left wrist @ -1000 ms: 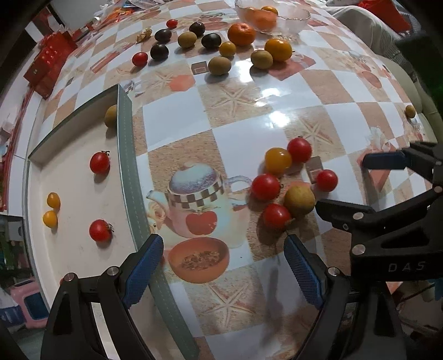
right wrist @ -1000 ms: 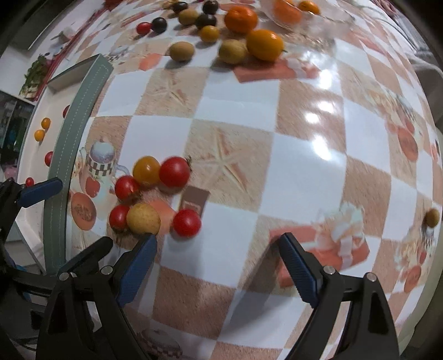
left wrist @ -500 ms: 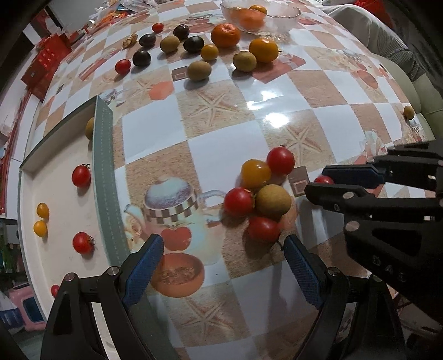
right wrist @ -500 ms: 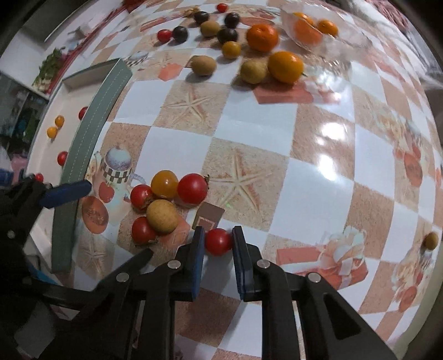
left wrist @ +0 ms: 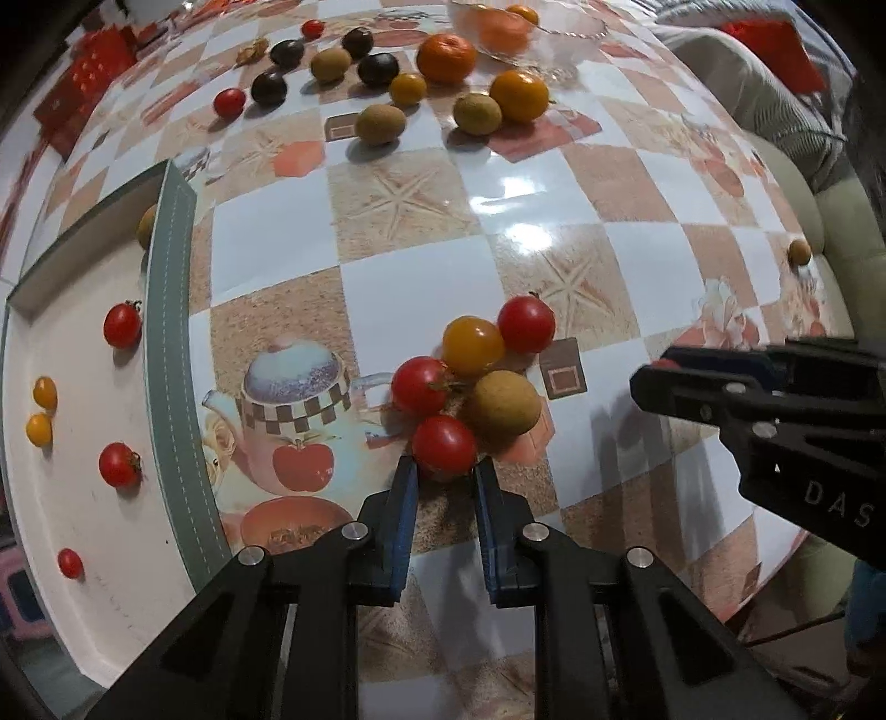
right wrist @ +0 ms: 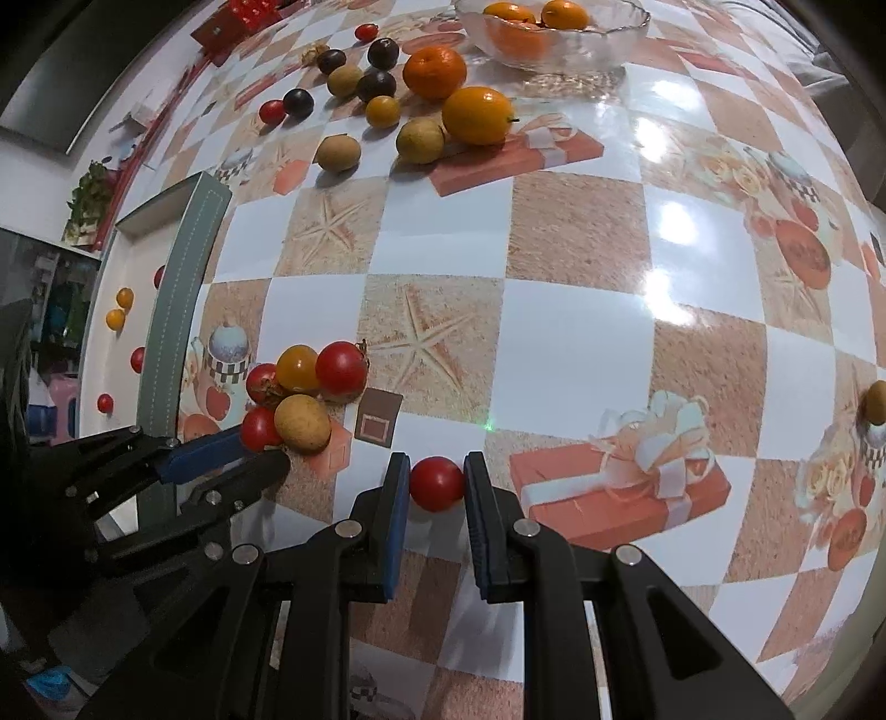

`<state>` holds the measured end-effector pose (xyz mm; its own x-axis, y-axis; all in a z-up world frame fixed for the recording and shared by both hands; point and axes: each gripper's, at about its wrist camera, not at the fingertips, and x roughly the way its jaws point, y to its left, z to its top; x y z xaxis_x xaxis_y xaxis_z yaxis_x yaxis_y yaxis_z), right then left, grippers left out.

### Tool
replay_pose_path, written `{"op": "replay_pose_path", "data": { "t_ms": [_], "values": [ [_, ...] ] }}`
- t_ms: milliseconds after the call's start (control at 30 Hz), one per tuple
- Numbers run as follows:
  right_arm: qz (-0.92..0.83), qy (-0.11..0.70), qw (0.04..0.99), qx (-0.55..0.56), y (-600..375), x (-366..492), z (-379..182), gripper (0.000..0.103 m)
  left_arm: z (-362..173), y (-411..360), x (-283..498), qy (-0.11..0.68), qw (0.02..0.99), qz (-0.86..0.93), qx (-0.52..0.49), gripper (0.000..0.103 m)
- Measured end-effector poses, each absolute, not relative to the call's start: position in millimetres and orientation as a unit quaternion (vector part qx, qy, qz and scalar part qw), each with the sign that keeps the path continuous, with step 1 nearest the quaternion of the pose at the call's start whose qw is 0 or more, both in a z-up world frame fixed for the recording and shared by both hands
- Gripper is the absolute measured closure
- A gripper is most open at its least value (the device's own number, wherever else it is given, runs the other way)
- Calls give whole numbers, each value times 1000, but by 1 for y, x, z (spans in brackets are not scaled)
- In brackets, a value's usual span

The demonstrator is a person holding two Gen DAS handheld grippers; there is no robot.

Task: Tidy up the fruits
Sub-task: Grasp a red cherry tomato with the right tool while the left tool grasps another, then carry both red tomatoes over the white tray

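Left wrist: we read "DAS" on the right gripper (left wrist: 653, 382) body | our left gripper (left wrist: 443, 482) clenched on a red tomato (left wrist: 443, 445) beside the brown fruit (left wrist: 503, 402); tray (left wrist: 171, 332) left holds tomatoes | Right wrist: right gripper (right wrist: 437, 482) clamps a second tomato (right wrist: 436, 483), hidden in the other view; glass bowl (right wrist: 554, 39) far.

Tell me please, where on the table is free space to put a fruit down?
The widest bare stretch is the checkered cloth between the near tomato cluster and the glass bowl. The white tray has open floor among its few tomatoes. The far fruit group is crowded.
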<state>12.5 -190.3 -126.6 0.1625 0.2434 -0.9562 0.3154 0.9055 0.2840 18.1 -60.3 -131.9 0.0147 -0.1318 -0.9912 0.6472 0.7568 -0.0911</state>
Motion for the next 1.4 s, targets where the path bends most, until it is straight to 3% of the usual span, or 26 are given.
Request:
{"op": "replay_pose_path", "data": {
  "t_ms": [667, 1400],
  "values": [
    [-27, 640, 735, 223, -189, 7, -106, 82, -99, -21, 29, 632, 700, -290, 162, 81],
    [47, 624, 763, 160, -114, 84, -63, 82, -55, 56, 70, 603, 755, -239, 97, 81]
  ]
}}
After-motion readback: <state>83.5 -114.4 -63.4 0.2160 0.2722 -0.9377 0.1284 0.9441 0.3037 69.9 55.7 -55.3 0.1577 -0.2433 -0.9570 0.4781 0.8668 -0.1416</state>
